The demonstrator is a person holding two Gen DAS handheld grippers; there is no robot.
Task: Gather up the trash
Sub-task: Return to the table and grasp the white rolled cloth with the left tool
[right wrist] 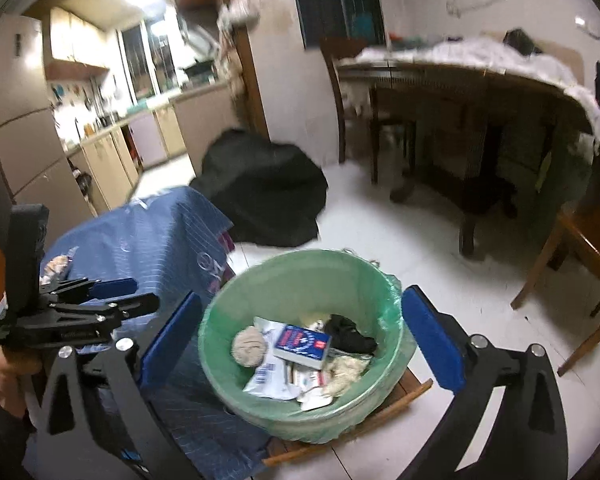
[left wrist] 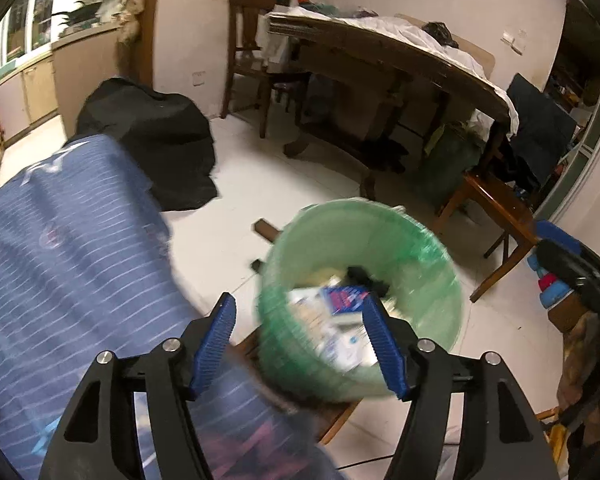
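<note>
You are in a room with a white tiled floor (right wrist: 380, 236); a big wooden table (right wrist: 480, 92) with a white cloth on top stands at the far side; a black cover (right wrist: 268, 192) sits in a heap on the floor near the wall; a blue striped cloth (right wrist: 160, 236) lies over something just left of the bin; a wooden chair (left wrist: 496, 208) stands to the right.

The green bin (right wrist: 300, 280) has a green bag (right wrist: 392, 304) in it; it sits on a low wooden thing, touching the blue cloth; the trash is inside the bin; you can see a blue and white box (right wrist: 302, 344) on top, a tan ball of stuff (right wrist: 250, 346) beside it, something black (right wrist: 350, 334) at the back, and white wrappers (right wrist: 268, 380) under them.

Your right gripper (right wrist: 304, 342) is spread very wide above the bin; nothing is between its blue pads (right wrist: 168, 344); your left gripper (left wrist: 298, 346) is spread too, with nothing pinched; its left pad is over the blue cloth and its right pad is over the bin; the bin looks blurry in that view.

Your left hand (right wrist: 4, 376) holds the black handle at the left side.
</note>
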